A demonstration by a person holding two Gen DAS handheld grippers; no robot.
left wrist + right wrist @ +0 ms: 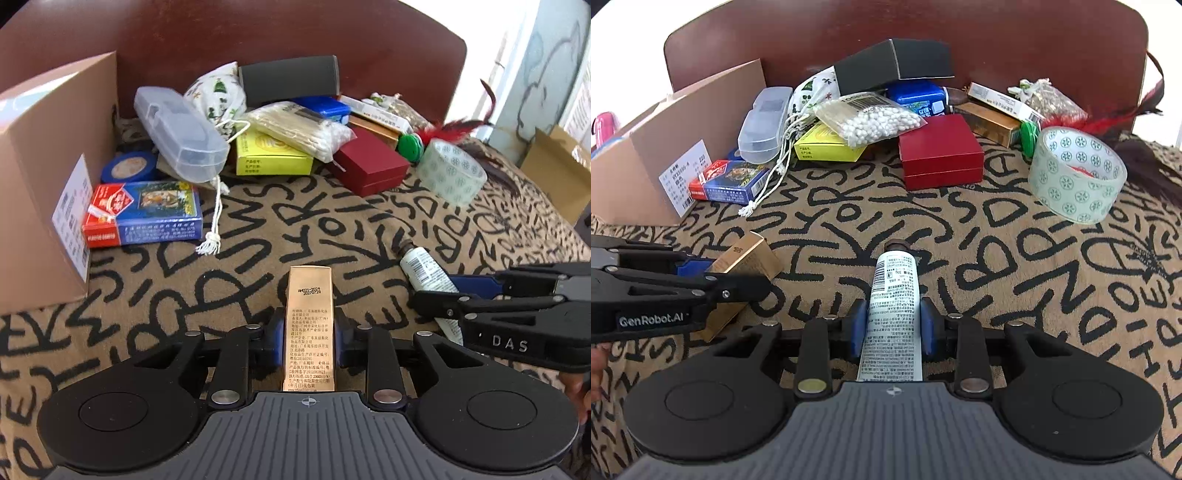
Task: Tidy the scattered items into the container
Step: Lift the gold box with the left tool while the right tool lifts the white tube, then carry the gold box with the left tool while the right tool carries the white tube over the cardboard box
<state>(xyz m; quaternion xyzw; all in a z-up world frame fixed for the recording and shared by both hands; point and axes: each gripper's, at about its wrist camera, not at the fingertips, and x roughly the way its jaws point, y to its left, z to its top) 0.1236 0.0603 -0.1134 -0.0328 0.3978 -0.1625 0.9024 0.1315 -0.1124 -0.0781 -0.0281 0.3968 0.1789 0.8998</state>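
Left gripper (309,334) clamped a gold box (309,325) at bottom center of its view; right gripper (894,325) was shut on a white tube (894,314), likewise bottom center. Farther up, red box (940,151), tape roll (1076,173) and card pack (144,212) lay on the patterned cloth (997,240). Cardboard container (44,177) stood at far left.

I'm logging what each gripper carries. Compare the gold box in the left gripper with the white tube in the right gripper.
The gold box is a rigid, shiny rectangular carton; the white tube is rounded and matte.
The gold box ends in a flat face; the white tube narrows to a dark cap.
The white tube shows a barcode; none shows on the gold box.
Both are slim, covered in small print, and clamped lengthwise between blue-padded fingers, pointing toward the clutter.
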